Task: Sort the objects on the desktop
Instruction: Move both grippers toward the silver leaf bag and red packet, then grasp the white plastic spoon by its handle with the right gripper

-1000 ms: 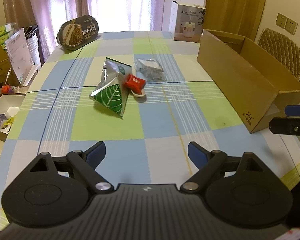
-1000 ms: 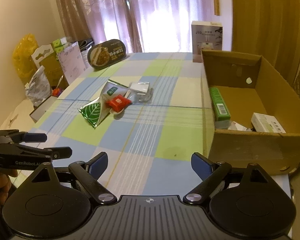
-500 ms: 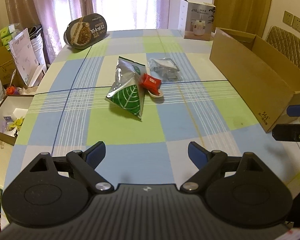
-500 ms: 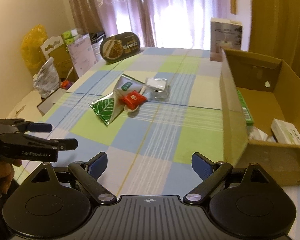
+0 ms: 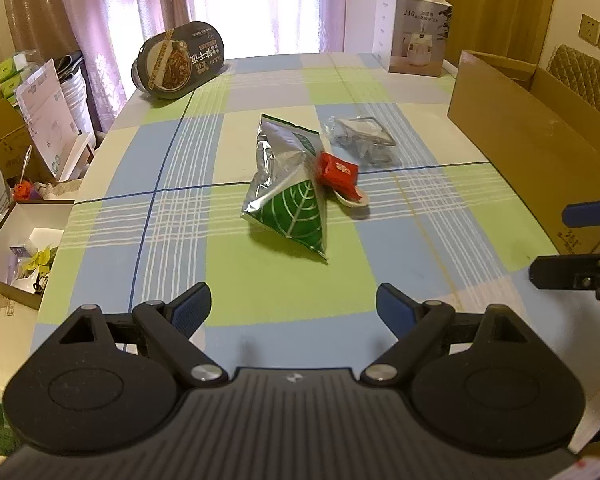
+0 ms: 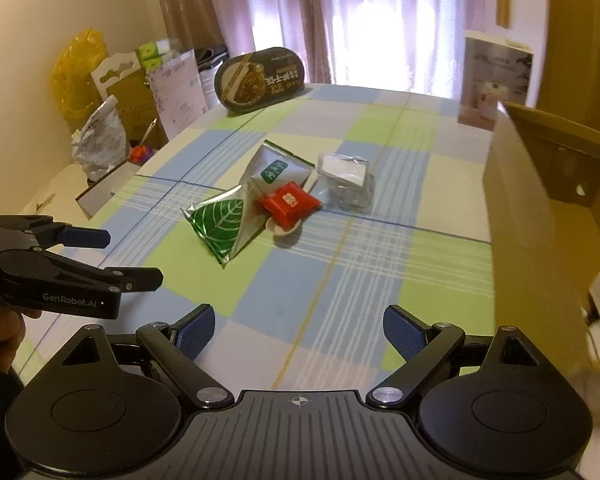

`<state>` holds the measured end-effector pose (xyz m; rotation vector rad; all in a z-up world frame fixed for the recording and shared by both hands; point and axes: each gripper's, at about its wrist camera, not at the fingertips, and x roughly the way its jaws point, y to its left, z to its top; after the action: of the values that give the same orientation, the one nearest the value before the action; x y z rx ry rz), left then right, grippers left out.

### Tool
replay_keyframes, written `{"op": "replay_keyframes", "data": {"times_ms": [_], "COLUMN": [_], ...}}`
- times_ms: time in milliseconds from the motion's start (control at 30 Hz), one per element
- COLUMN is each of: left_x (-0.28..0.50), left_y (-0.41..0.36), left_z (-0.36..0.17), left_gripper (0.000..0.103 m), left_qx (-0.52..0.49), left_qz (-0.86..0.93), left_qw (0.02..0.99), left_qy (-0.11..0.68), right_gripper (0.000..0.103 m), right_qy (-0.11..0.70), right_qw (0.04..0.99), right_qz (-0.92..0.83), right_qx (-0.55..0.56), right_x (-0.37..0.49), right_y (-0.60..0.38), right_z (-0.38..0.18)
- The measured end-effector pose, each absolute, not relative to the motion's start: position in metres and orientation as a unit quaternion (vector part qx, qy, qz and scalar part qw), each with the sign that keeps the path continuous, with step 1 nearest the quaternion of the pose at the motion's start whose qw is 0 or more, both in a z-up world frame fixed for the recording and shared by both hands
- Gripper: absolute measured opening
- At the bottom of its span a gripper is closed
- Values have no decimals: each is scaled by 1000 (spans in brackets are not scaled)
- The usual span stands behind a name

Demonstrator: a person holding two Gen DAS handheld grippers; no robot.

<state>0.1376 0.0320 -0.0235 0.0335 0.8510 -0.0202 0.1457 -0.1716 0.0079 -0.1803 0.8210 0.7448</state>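
Both grippers advanced toward pile; left gripper (image 5: 293, 307) and right gripper (image 6: 298, 327) spread wide, empty. Foil leaf pouch (image 5: 290, 194): light, crinkly, slippery; pinch crimped corner.

One foil pouch (image 5: 290, 184), one red packet (image 5: 337, 170), one clear packet (image 5: 362, 138), one spoon (image 5: 352, 199), one carton (image 5: 540, 148).
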Motion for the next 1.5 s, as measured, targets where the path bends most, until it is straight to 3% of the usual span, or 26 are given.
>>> {"op": "replay_keyframes", "data": {"times_ms": [433,767,1233,1300,1333,1500], "left_x": [188,207,212,210,210,203], "left_y": [51,65,65,63,63,62], "left_z": [-51,-72,-76,-75,-75,-76], "left_gripper": [87,87,89,89,89,89], "left_qx": [30,28,11,11,11,7], "left_qz": [-15,-18,-22,-23,-23,-22], "left_qw": [907,905,911,911,911,910], "left_qy": [419,425,411,411,412,415], "right_gripper": [88,65,47,41,33,31], "right_qy": [396,414,410,408,407,405], "right_qw": [839,826,829,830,830,830], "right_qz": [360,372,370,368,369,366], "right_qx": [-93,-91,-93,-95,-97,-111], "right_x": [202,243,262,261,261,254], "right_y": [-120,-75,-60,-59,-59,-66], "right_z": [-24,-59,-75,-75,-75,-73]}}
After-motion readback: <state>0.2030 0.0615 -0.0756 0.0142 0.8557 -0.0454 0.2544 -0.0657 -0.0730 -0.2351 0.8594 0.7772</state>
